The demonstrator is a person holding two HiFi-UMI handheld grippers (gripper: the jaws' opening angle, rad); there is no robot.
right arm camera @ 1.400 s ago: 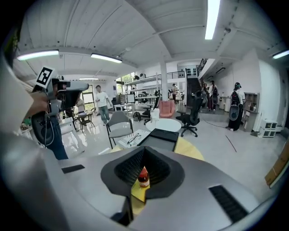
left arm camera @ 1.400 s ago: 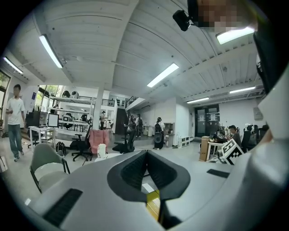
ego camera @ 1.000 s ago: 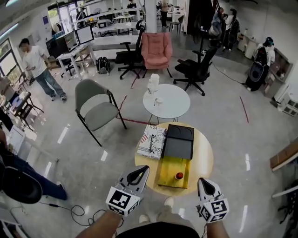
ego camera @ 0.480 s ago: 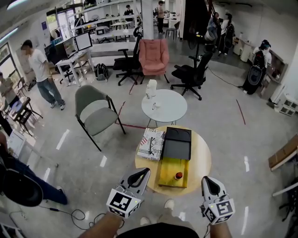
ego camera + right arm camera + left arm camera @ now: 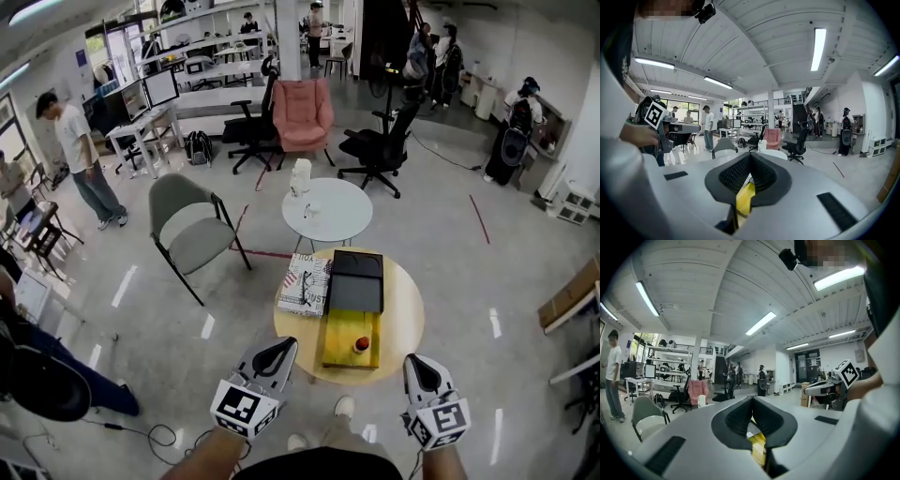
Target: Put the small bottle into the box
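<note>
The small bottle, pale with a red cap, stands on a yellow board at the near side of a round wooden table. Just beyond it lies the black box. My left gripper hovers at the table's near left edge, shut and empty. My right gripper hangs off the near right edge, also shut and empty. In the left gripper view the left gripper has its pads touching, with the yellow board below them. The right gripper view shows the right gripper closed over the yellow board.
A patterned book lies left of the box. Behind stands a white round table with a white container, a grey chair, a pink armchair and black office chairs. A person stands far left.
The head view has shifted a little, so the table sits slightly higher and nearer the centre. Both grippers stay shut and low in front of the table.
</note>
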